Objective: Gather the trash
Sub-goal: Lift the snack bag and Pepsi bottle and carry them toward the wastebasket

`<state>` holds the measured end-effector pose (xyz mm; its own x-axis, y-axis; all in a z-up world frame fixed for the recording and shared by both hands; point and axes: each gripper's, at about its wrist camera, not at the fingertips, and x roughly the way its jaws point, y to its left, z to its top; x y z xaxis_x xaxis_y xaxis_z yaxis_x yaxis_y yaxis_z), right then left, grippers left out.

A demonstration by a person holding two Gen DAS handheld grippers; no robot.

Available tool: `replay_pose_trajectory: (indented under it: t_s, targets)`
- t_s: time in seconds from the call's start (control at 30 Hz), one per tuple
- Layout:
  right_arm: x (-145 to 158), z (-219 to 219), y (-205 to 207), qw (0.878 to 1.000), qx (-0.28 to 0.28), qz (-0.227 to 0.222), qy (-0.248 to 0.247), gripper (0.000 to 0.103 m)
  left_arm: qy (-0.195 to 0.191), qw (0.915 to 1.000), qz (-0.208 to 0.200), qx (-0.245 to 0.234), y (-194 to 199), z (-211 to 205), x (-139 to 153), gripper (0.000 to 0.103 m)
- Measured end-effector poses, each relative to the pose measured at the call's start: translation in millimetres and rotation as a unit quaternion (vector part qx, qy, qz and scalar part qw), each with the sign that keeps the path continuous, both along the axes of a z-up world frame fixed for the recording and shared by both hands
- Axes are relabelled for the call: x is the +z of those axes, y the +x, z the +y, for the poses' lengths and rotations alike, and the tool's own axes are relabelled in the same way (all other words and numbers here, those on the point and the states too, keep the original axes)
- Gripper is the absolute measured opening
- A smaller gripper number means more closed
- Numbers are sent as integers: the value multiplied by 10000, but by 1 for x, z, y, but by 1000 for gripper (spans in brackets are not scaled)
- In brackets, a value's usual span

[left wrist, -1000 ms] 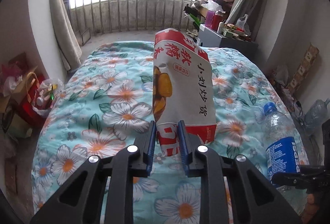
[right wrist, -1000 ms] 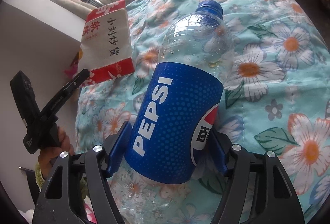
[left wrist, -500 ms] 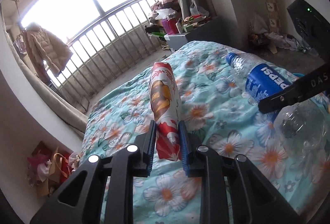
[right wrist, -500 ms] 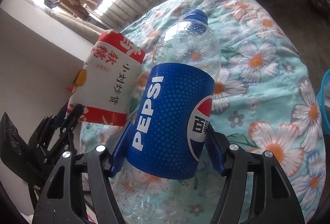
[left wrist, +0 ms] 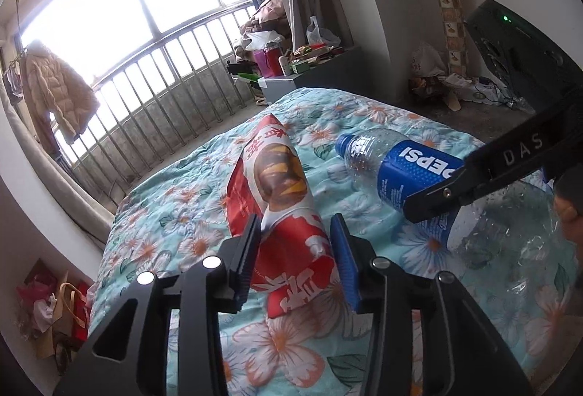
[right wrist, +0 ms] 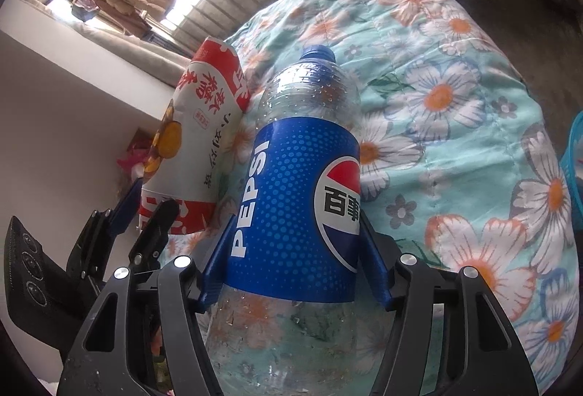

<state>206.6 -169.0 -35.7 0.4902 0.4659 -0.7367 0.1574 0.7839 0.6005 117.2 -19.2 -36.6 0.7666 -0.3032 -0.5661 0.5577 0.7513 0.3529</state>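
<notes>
A red and white snack bag sits between the blue pads of my left gripper; the jaws have spread and the bag hangs loosely between them above the floral bed. The bag also shows in the right wrist view, with the left gripper at its bottom end. My right gripper is shut on an empty clear Pepsi bottle with a blue label and cap, held above the bed. The bottle and the right gripper's finger show at the right of the left wrist view.
The bed's floral quilt fills the space below. A blue basket rim shows at the right edge, off the bed. A cluttered grey cabinet stands by the window railing. Bags lie on the floor at the left.
The left gripper's jaws have opened from a tight pinch on the bag to a wide gap. Both grippers have swung right and come closer together, still carrying the bag and bottle.
</notes>
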Motion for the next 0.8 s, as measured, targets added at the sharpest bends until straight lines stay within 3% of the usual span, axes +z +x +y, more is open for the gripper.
replay_pose_trajectory:
  t_s: [0.2,0.27,0.7,0.8]
  targets:
    - [-5,-10,-5,9996,-36,36,284,59,535,9975,-460,-42,-4,-13,-13,44]
    - [-6,-14,-5,9993,-49,43,373,59,654,9969,-434,8,-3,-11,-17,55]
    - [-14,-24,-14,9978,-98,65,655,59,-120,9968,317,727,39,27,-25,54]
    - [-14,-28,-18,9969,-116,71,771,58,-327,9957,295,809,42,30,-16,43]
